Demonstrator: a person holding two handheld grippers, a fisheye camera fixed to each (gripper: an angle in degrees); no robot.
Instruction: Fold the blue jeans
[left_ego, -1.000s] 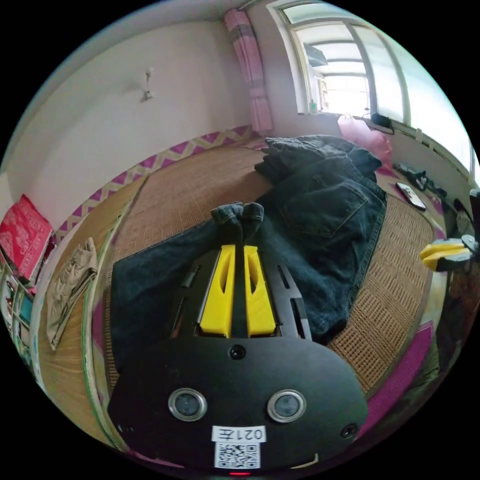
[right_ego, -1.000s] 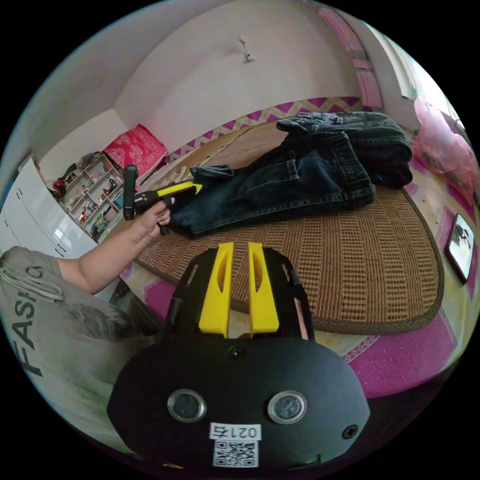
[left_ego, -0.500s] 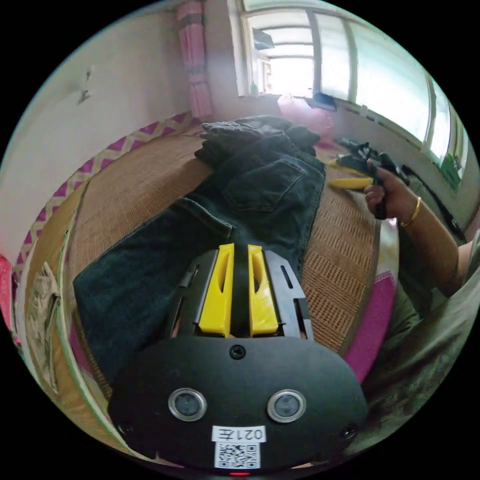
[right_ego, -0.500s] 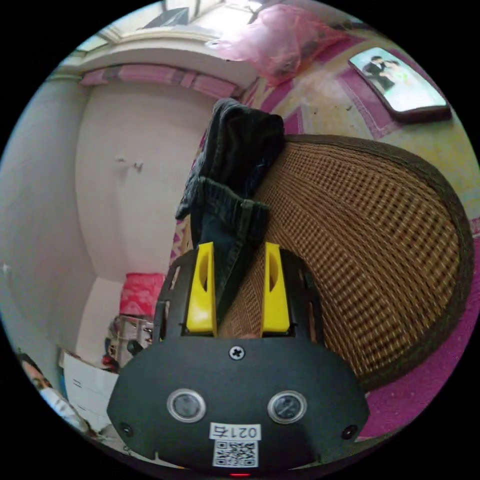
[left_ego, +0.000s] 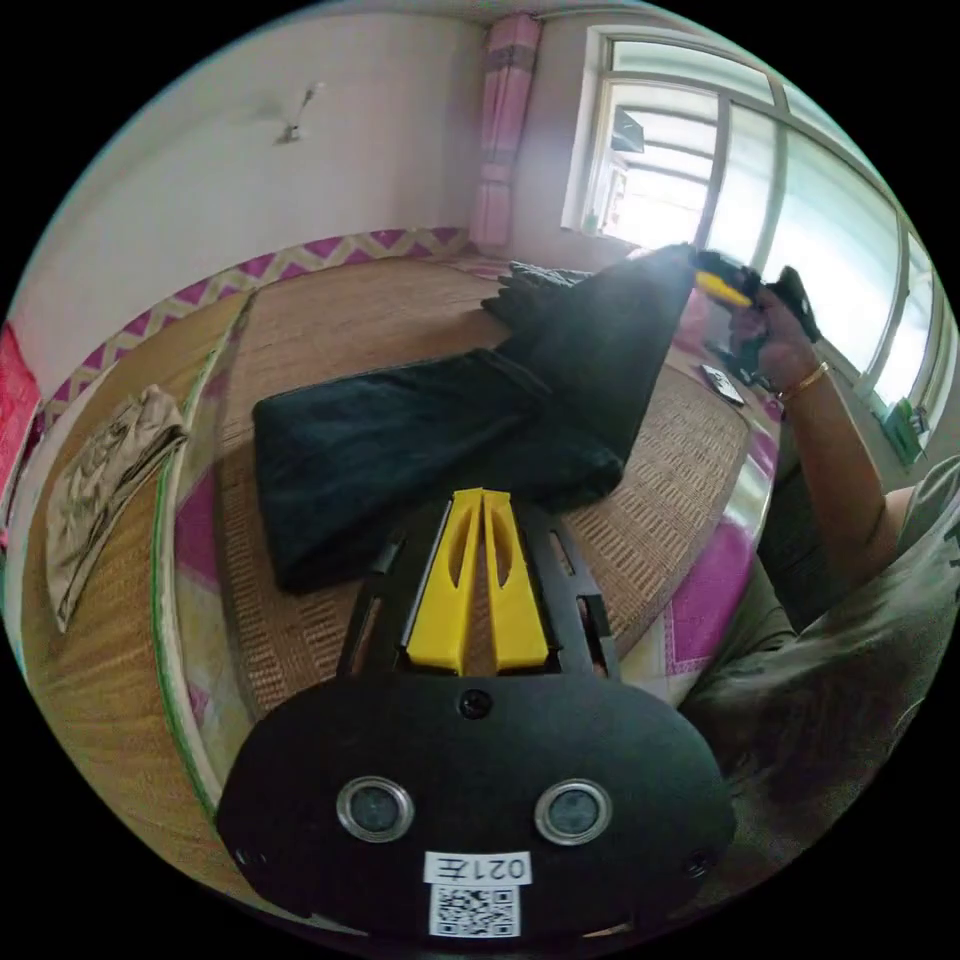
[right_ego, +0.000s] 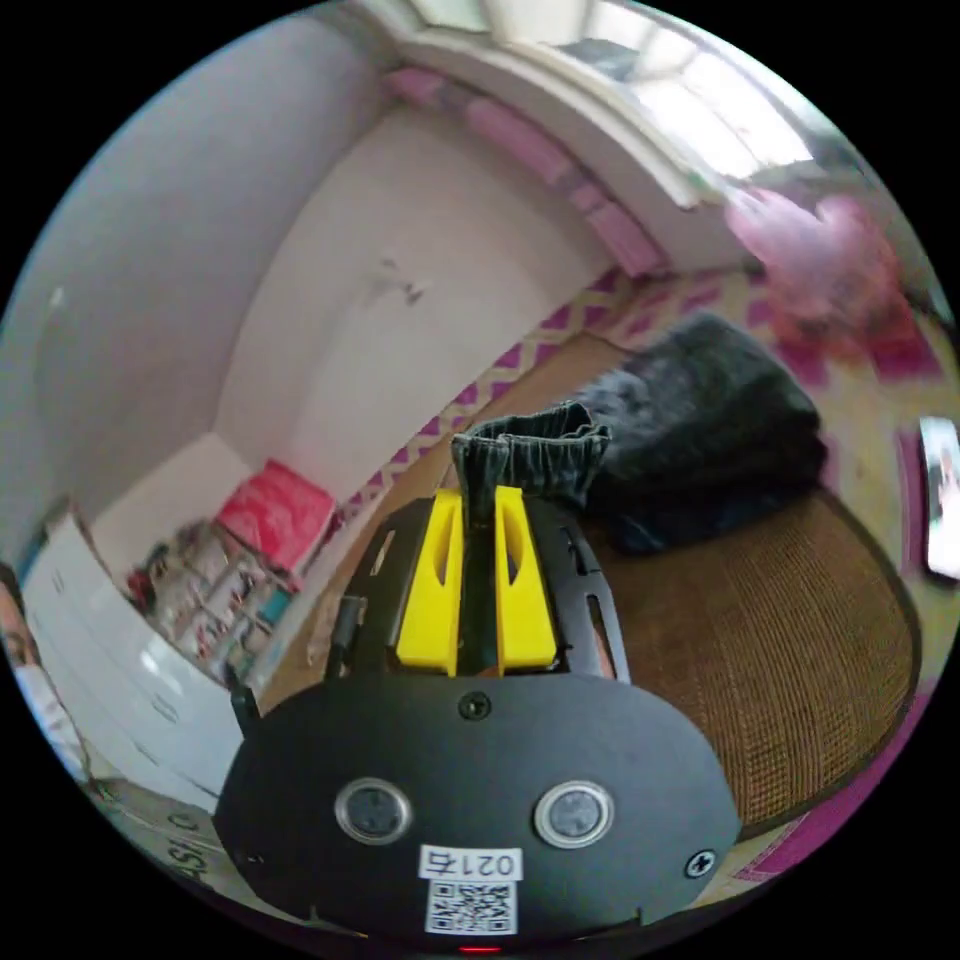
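The right gripper pinches the jeans' bunched hem, its fingertips hidden by cloth. At six o'clock of the jeans, the left gripper has its jaws together, empty.

A lived-in room of a home. In the left gripper view, a wide window with a pink curtain fills the upper right, and a woven straw mat covers the raised sleeping platform below plain walls edged by a purple zigzag border. In the right gripper view, cluttered open shelves and a white cabinet stand at lower left.
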